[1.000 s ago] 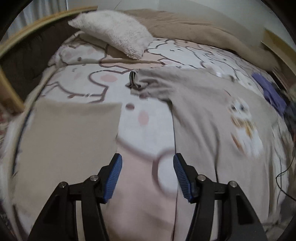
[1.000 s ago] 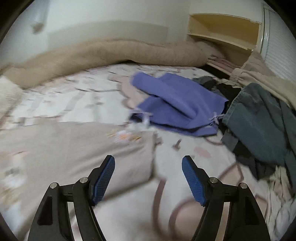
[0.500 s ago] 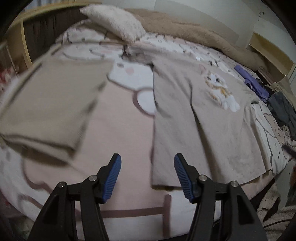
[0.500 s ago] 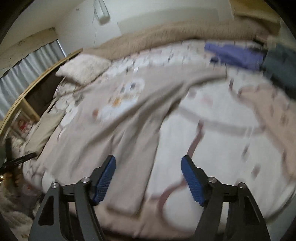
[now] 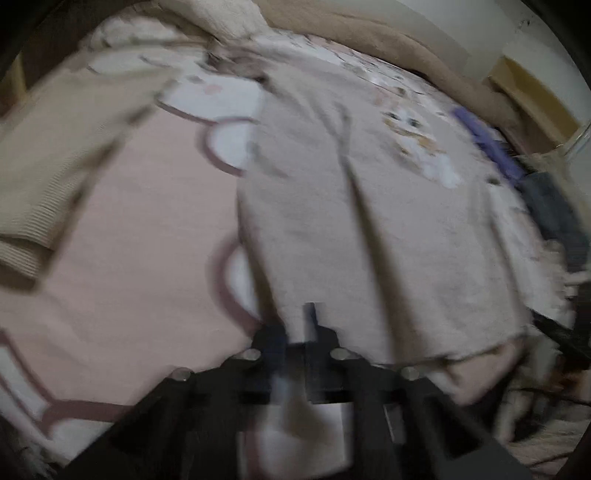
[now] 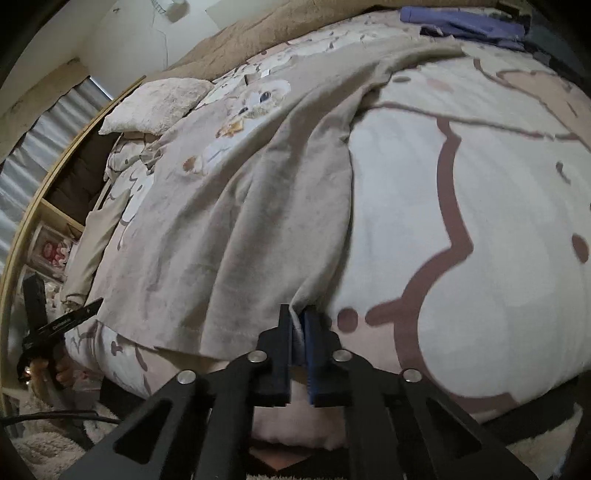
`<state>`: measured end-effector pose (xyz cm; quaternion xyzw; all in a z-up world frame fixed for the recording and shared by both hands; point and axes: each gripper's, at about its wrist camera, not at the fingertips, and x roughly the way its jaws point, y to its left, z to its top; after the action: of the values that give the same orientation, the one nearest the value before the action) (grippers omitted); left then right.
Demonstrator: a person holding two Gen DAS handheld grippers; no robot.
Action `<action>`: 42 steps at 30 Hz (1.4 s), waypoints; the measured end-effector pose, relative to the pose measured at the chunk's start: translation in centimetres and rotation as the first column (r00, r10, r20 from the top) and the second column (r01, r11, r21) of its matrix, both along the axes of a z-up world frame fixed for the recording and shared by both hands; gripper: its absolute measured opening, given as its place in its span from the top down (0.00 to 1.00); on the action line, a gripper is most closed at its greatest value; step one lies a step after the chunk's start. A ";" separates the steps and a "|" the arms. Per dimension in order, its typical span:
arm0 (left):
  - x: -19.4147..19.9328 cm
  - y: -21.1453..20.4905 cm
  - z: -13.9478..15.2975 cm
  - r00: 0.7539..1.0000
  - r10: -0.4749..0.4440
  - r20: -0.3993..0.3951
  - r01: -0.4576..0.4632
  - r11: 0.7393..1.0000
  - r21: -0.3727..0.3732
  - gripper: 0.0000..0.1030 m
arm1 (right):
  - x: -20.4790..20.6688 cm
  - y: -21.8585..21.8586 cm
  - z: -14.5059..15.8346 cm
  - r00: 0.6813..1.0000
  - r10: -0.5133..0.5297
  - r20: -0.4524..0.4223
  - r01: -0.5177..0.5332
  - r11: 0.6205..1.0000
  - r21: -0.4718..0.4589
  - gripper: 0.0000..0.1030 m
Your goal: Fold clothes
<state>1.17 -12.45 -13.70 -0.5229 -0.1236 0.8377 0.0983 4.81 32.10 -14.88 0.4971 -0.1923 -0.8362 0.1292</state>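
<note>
**user1:** At the near edge of the bed, the right gripper (image 6: pixel 299 332) is pinched closed on the bottom hem corner of the beige cat-print shirt (image 6: pixel 236 206). A bit of fabric sits right between the blue pads (image 6: pixel 309 332).

**user2:** And the left one?

**user1:** The left gripper (image 5: pixel 295 332) is at the hem on the shirt's other corner (image 5: pixel 369 229). Its view is smeared with blur, but the fingers look drawn together with cloth between them.

**user2:** Where's the shirt overall?

**user1:** Spread flat on the cartoon-print bedsheet (image 6: pixel 480 206), cat print facing up, hem hanging just over the mattress edge.

**user2:** Anything else lying around?

**user1:** One folded beige ribbed garment (image 5: pixel 55 166) on the sheet, apart from the shirt on its left. One fluffy white pillow (image 6: pixel 159 103) near the head end, one rolled tan blanket (image 6: pixel 258 40) along the wall, one purple garment (image 6: pixel 465 20) on the far side. One wooden shelf unit (image 6: pixel 48 236) beside the bed holds something red and pink, too small to make out.
</note>
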 end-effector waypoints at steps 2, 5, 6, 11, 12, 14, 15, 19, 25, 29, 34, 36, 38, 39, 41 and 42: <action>0.3 -0.1 0.8 1.000 0.011 -0.025 -0.011 1.000 0.008 0.93 | 0.3 0.9 1.5 0.998 -0.028 -0.055 0.029 0.999 0.021 0.96; 1.2 -0.9 3.0 0.995 0.066 -0.079 -0.062 0.997 0.042 0.93 | 0.0 4.4 4.6 0.985 -0.109 -0.132 0.117 0.992 0.051 0.96; 1.7 -1.3 4.0 0.991 0.085 -0.103 -0.080 0.995 0.053 0.93 | 0.0 5.7 5.7 0.979 -0.133 -0.153 0.143 0.988 0.055 0.96; 5.2 -2.5 9.8 0.967 0.142 -0.209 -0.112 0.982 0.151 0.93 | 2.5 10.4 12.3 0.935 -0.199 -0.293 0.241 0.964 0.114 0.97; 6.0 -2.2 10.7 0.964 0.140 -0.226 -0.109 0.984 0.144 0.93 | 3.3 10.8 13.6 0.925 -0.201 -0.321 0.255 0.957 0.137 0.97; 7.4 -1.5 11.5 0.965 0.132 -0.226 -0.102 0.985 0.138 0.93 | 4.8 11.3 15.8 0.910 -0.202 -0.362 0.282 0.942 0.184 0.98; 8.1 -1.3 11.4 0.968 0.130 -0.213 -0.102 0.985 0.137 0.93 | 5.6 11.7 16.5 0.904 -0.208 -0.374 0.302 0.929 0.213 1.00; 9.3 0.1 6.6 0.994 0.097 -0.060 -0.091 0.992 0.087 0.93 | 6.9 13.7 14.7 0.916 -0.263 -0.302 0.354 0.886 0.300 1.00; 8.8 0.7 -0.2 0.989 0.123 0.079 -0.121 0.992 -0.021 0.93 | 7.1 16.2 6.4 0.928 -0.354 -0.112 0.371 0.890 0.266 1.00; 8.5 1.1 0.3 0.992 0.107 0.069 -0.104 0.993 -0.048 0.92 | 6.4 15.2 5.2 0.937 -0.338 -0.086 0.349 0.920 0.179 0.86; 8.6 0.2 0.3 0.986 0.148 0.071 -0.148 0.989 -0.006 0.87 | 5.7 13.3 5.0 0.948 -0.309 -0.073 0.315 0.943 0.103 0.09; 8.5 0.2 0.1 0.983 0.166 0.077 -0.167 0.986 0.010 0.85 | 5.2 12.5 4.4 0.954 -0.297 -0.045 0.300 0.950 0.090 0.09; 8.4 0.2 0.1 0.981 0.174 0.082 -0.176 0.984 0.015 0.84 | 4.3 11.7 3.1 0.958 -0.288 -0.006 0.288 0.955 0.069 0.17; 8.3 0.3 0.1 0.982 0.173 0.082 -0.175 0.985 0.017 0.81 | 3.4 11.0 2.2 0.957 -0.288 0.026 0.286 0.956 0.065 0.22; 8.1 0.6 0.3 0.983 0.167 0.078 -0.169 0.985 0.019 0.76 | 1.9 10.1 0.4 0.948 -0.305 0.089 0.297 0.951 0.091 0.41; 8.1 0.8 0.4 0.984 0.163 0.074 -0.165 0.986 0.016 0.76 | 2.0 9.9 0.7 0.949 -0.304 0.079 0.293 0.948 0.124 0.44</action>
<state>9.27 -11.69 -13.26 -0.5397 -0.1790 0.8220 0.0302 6.80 42.03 -14.21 0.5086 -0.2249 -0.8304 -0.0361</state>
